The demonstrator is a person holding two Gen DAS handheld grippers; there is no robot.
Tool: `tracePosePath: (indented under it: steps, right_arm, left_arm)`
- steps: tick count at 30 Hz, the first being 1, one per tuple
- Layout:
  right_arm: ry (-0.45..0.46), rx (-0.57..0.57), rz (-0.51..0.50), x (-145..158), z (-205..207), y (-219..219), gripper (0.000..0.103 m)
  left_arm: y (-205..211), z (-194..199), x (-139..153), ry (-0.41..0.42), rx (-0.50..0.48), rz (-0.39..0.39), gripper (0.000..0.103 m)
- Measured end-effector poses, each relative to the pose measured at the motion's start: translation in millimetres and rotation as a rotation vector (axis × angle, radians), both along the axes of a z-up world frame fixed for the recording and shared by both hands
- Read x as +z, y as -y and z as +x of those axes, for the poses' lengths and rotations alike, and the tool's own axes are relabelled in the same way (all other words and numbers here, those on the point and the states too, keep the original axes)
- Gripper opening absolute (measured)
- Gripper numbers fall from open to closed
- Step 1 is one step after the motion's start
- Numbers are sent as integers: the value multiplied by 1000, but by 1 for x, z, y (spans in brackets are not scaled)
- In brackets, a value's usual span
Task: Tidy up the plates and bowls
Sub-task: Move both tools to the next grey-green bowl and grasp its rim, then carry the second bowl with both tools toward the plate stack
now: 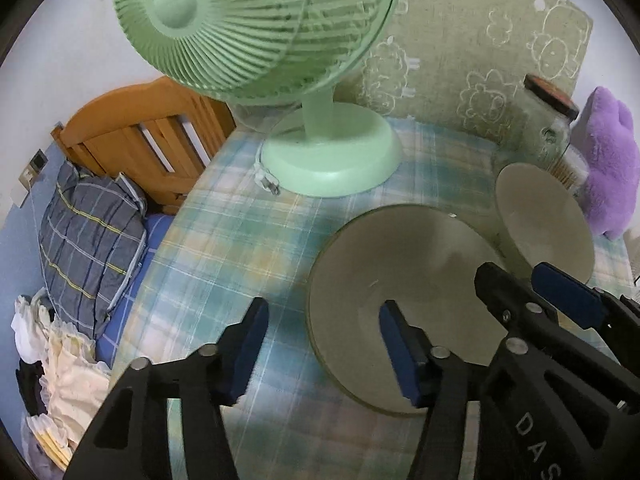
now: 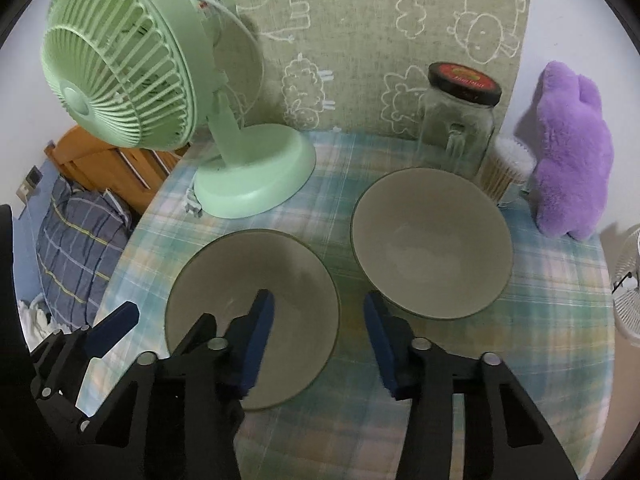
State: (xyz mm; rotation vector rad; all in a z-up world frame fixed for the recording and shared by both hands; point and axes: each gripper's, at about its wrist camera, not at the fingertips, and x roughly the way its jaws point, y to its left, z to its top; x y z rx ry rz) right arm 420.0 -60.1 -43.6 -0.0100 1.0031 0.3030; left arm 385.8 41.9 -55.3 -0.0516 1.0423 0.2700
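Observation:
Two grey-beige bowls sit side by side on a round table with a plaid cloth. The nearer left bowl (image 1: 400, 280) (image 2: 240, 280) lies under both grippers. The right bowl (image 1: 540, 216) (image 2: 432, 240) stands apart from it, further back. My left gripper (image 1: 324, 344) is open and empty, its right finger over the left bowl's inside and its left finger outside the rim. My right gripper (image 2: 320, 332) is open and empty, straddling the left bowl's right rim. The right gripper also shows in the left wrist view (image 1: 532, 292), and the left gripper shows in the right wrist view (image 2: 112, 328).
A green desk fan (image 2: 160, 92) stands at the back left of the table (image 2: 400, 420). A glass jar with a black lid (image 2: 460, 120), a tub of cotton swabs (image 2: 506, 172) and a purple plush toy (image 2: 572, 160) stand at the back right. A bed with a pillow (image 1: 88, 240) lies beyond the table's left edge.

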Motion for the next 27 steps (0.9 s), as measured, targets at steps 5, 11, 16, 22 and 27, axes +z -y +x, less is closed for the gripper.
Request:
tracePosePath:
  steps: [5,11,16,22,27]
  right_arm:
    - [-26,1,-11,-15,9,-5,40]
    - [-20,-4,-30,-21,16,-8,25]
    - [4,13,-63,-21,17,-10,18]
    - [14,12,-87,-19,16,-10,12]
    - [5,15,-83,-17,13,-7,12]
  left_arm:
    - [-4,9,-14,-31,-7,-12,41]
    - [-5,15,-17,-27,0,-11,28]
    - [-4,14,-18,-28,-5,16,17]
    - [-5,13,-17,-40,6,20,16]
    - [-1,8,-16,-44,6,22,15]
